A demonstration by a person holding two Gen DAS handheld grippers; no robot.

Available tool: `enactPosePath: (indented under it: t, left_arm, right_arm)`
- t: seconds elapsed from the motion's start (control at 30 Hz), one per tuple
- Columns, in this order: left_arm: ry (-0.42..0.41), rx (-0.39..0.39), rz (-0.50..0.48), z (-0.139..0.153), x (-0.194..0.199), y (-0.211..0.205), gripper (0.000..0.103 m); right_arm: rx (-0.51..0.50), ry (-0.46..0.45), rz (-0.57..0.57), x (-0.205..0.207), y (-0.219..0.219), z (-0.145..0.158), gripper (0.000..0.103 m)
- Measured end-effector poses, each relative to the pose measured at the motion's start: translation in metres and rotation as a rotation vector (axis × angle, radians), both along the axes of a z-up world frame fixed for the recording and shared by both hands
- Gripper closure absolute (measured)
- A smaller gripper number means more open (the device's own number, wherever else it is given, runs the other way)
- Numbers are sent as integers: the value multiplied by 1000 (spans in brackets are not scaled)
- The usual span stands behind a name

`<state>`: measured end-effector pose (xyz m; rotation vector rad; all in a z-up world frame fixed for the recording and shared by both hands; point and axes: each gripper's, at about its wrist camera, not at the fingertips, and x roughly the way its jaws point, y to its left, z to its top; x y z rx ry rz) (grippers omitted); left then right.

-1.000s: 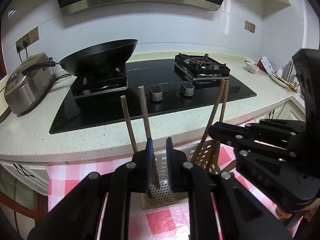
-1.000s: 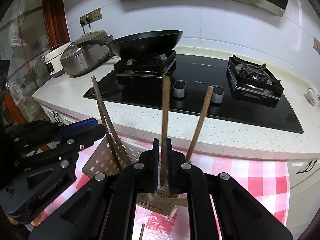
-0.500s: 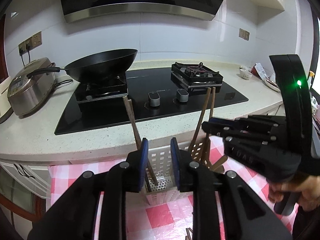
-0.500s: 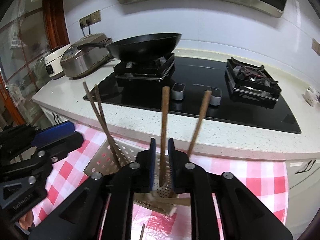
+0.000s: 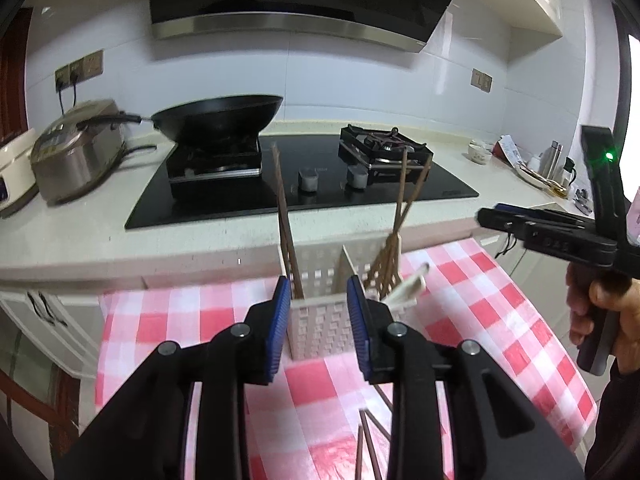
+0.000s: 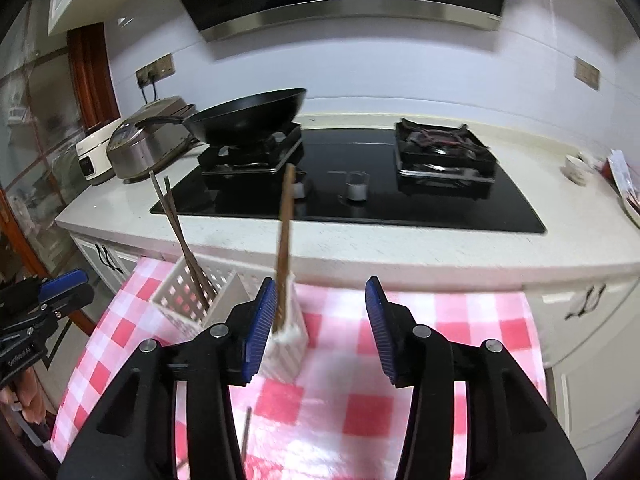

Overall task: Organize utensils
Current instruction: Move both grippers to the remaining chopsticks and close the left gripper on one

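A white perforated utensil holder (image 5: pixel 320 320) stands on the red-checked cloth, also in the right wrist view (image 6: pixel 188 300). Wooden chopsticks (image 5: pixel 286 224) stand in its left compartment, more sticks (image 5: pixel 400 216) and a pale spoon (image 5: pixel 408 286) in its right part. My left gripper (image 5: pixel 318 328) is open and empty just in front of the holder. My right gripper (image 6: pixel 320 326) is open and empty; a wooden handle (image 6: pixel 285 240) stands in the holder by its left finger. The right gripper also shows in the left wrist view (image 5: pixel 548 232).
Loose chopsticks (image 5: pixel 366 444) lie on the cloth (image 5: pixel 500 300) near me. Behind is a counter with a black hob (image 5: pixel 288 184), a wok (image 5: pixel 224 118) and a rice cooker (image 5: pixel 76 148). A bowl (image 6: pixel 576 168) sits at the right.
Both grippers have opened, letting go of the wooden utensils in the holder, and pulled back from it. The right gripper moved off to the right.
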<state>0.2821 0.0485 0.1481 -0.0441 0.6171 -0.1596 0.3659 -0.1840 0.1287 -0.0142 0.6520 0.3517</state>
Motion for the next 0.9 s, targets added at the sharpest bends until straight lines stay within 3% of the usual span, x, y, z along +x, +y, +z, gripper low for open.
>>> enactPosePath:
  t: [0.2, 0.57, 0.73, 0.9]
  left_arm:
    - [57, -18, -3, -43, -34, -1, 74]
    - [240, -49, -17, -150, -92, -18, 75]
    - [273, -50, -59, -170, -109, -34, 75]
    - [295, -26, -95, -177, -99, -53, 78]
  right_arm:
    - [5, 31, 7, -45, -21, -35, 52]
    - [16, 196, 51, -125, -9, -145, 44]
    - [-8, 244, 78, -148, 4, -177, 44]
    - [-22, 251, 99, -155, 11, -184, 44]
